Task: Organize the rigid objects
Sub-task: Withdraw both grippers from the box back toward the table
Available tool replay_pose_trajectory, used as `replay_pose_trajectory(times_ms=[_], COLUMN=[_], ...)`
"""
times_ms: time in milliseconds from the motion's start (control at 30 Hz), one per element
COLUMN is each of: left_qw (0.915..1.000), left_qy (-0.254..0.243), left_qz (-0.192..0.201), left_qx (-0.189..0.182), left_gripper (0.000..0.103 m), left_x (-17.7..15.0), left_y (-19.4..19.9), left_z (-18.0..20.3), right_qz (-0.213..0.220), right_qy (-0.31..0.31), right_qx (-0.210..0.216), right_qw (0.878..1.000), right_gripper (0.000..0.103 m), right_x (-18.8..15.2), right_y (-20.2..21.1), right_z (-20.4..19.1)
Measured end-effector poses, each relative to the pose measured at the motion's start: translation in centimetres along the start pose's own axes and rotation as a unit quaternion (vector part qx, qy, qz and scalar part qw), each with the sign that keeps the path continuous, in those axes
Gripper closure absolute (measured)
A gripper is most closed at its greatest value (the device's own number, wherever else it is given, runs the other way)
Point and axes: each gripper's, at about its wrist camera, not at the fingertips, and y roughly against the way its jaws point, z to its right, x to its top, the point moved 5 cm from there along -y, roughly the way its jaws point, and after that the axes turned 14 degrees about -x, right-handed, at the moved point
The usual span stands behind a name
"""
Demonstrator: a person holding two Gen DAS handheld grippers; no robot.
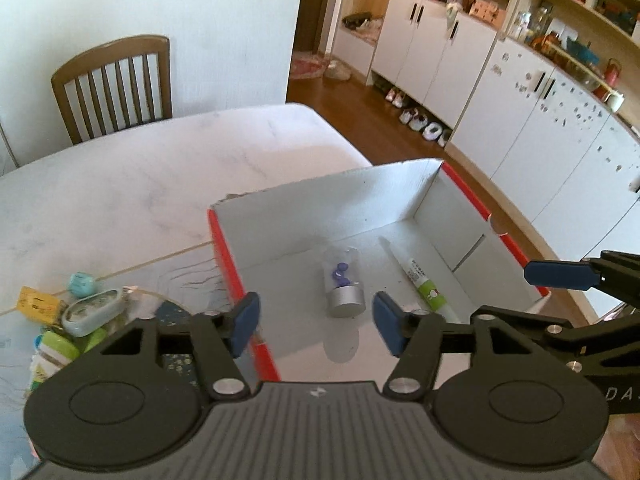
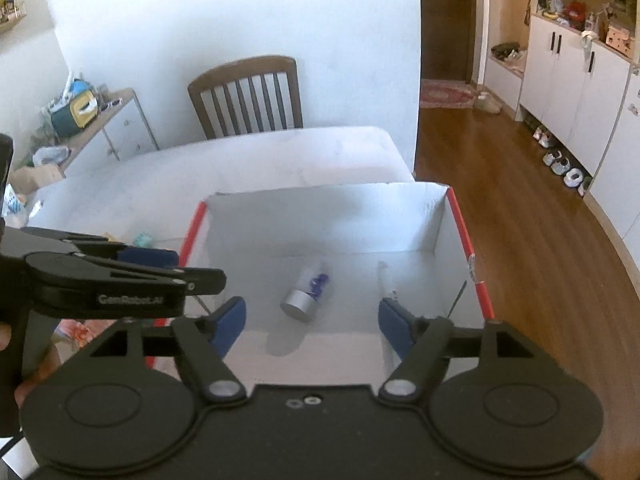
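A white cardboard box with red rims (image 1: 224,256) (image 2: 460,220) sits on the marble table. Inside lie a clear tube with a silver cap and purple bits (image 1: 344,284) (image 2: 304,294) and a white-and-green tube (image 1: 424,280), partly hidden in the right wrist view (image 2: 386,280). My left gripper (image 1: 316,324) is open and empty above the box's near left corner. My right gripper (image 2: 312,324) is open and empty above the box's near edge. A pile of small objects (image 1: 76,320) lies left of the box: a pale blue case, green containers, a yellow pack.
The right gripper's blue finger (image 1: 560,274) shows at the right of the left wrist view; the left gripper's body (image 2: 108,284) shows at the left of the right wrist view. A wooden chair (image 1: 116,84) stands behind the table (image 1: 140,184). White cabinets (image 1: 520,112) line the wood floor.
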Motion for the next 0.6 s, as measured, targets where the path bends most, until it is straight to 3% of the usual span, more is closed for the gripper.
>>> replay_pose_trajectory(times_ms=[167, 300, 600], left_qw=[0.9998, 0.9993, 0.9978], left_qy=[-0.003, -0.008, -0.017], left_qz=[0.019, 0.033, 0.061], left_qx=[-0.01, -0.016, -0.019], left_gripper=[0.039, 0.028, 0.023], left_x=[-0.7, -1.7, -4.0], left_y=[3.0, 5.4, 10.3], left_z=[-0.9, -1.8, -5.2], right_qz=[0.02, 0.043, 0.069], right_qy=[-0.02, -0.029, -0.029], right_qx=[0.005, 0.011, 0.017], right_qw=[1.0, 0.999, 0.997], right_gripper=[0.017, 0.01, 0.0], right_x=[-0.6, -0.9, -2.2], right_y=[1.6, 3.0, 4.8], right_z=[-1.3, -3.0, -7.6])
